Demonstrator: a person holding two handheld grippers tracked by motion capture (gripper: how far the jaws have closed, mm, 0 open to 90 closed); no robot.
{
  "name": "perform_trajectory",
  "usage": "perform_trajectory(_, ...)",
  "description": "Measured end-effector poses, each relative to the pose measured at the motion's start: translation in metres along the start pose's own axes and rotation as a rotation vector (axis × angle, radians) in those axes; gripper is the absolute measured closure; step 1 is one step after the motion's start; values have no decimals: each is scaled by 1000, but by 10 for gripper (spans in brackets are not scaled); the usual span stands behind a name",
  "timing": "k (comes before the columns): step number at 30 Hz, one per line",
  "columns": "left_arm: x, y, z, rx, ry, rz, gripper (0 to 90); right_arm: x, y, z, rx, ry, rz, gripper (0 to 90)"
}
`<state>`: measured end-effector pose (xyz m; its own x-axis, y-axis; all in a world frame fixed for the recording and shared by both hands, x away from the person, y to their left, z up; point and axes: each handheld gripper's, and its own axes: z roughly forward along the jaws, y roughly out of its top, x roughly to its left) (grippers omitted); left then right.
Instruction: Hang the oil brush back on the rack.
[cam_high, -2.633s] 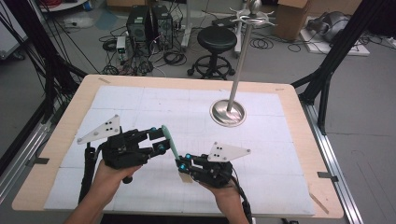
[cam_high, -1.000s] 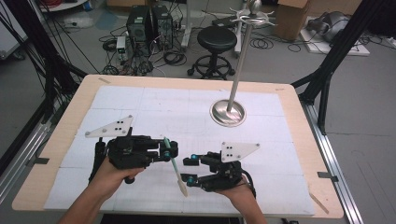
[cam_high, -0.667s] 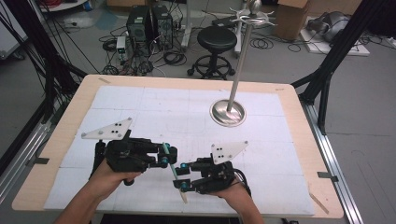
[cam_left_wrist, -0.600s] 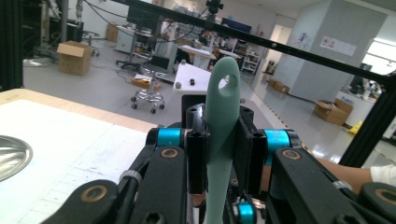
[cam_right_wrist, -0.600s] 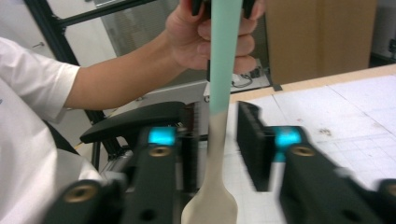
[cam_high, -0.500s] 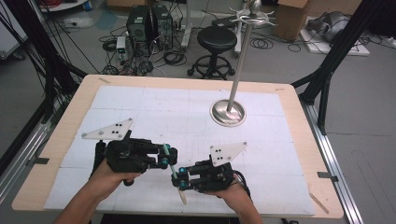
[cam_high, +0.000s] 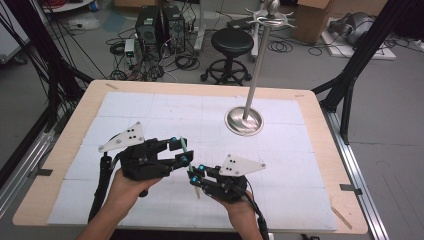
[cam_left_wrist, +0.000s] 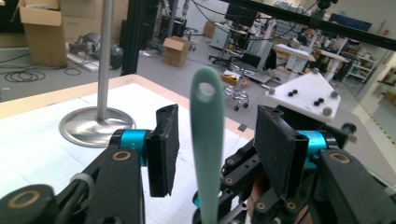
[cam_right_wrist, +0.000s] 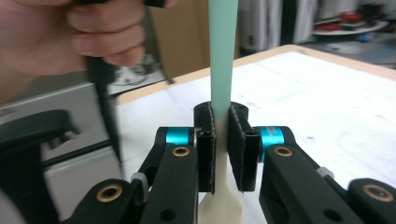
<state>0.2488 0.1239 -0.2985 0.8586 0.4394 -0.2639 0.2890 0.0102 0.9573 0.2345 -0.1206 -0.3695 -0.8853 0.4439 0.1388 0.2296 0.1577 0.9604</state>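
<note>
Spatula (cam_right_wrist: 222, 56) clamped in right gripper (cam_right_wrist: 221, 154)

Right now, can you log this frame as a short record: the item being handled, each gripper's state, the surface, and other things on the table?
item: mint-green spatula with a hole in its handle end and a cream blade
left gripper: jaws have just been opening; they stand apart on either side of the handle, pads clear of it
right gripper: jaws have just closed; shut on the handle just above the blade
surface: white gridded mat on a wooden table
other: steel hanging stand, upright on its round base
</note>
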Motion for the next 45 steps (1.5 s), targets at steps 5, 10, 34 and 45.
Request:
perform_trajectory(5, 5, 2, 5, 22, 53, -40, 569, 3, 0, 0, -4, -57, -14, 825)
perform_trajectory(10, 6, 2, 11, 34, 67, -63, 697, 10, 1, 1, 23, -155, -48, 825)
perform_trajectory(34, 11, 5, 3, 51, -219, -22, 784, -29, 10, -25, -57, 312, 29, 607)
perform_trajectory(45, 8, 4, 0, 46, -352, 16, 802, -29, 9, -10, -9, 484, 29, 690)
